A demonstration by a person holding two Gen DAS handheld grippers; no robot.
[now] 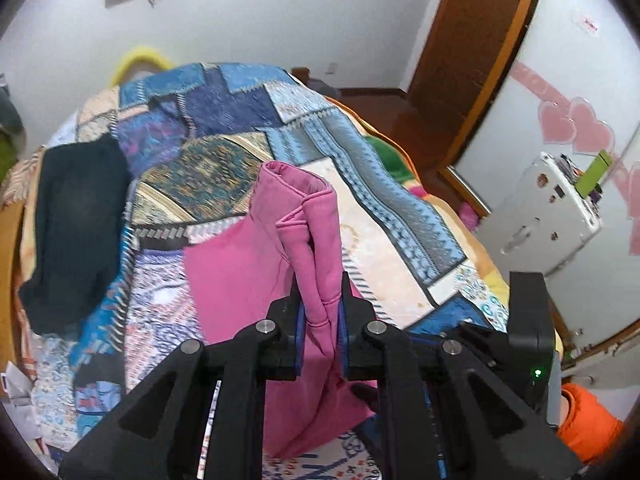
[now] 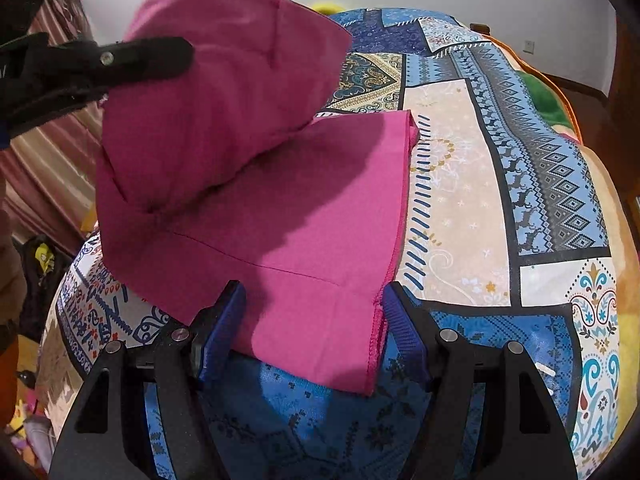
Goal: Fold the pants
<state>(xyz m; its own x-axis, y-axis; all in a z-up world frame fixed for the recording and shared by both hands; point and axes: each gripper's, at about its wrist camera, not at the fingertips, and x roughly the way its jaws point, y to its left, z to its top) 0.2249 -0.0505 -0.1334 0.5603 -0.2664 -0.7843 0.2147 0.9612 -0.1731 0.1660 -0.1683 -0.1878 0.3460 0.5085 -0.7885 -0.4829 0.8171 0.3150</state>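
Note:
The pink pants (image 2: 304, 216) lie on a patchwork bedspread (image 2: 480, 200). My left gripper (image 1: 321, 300) is shut on a bunched edge of the pink pants (image 1: 296, 240) and holds that end lifted above the bed. In the right wrist view the left gripper (image 2: 120, 60) shows at the upper left, holding the raised fold over the flat part. My right gripper (image 2: 314, 304) is open, its fingers either side of the near hem of the pants, which lies flat between them.
A dark garment (image 1: 76, 232) lies on the bed's left side. A white appliance (image 1: 552, 216) and a wooden door frame (image 1: 472, 60) stand to the right of the bed. A striped curtain (image 2: 52, 152) hangs at the left.

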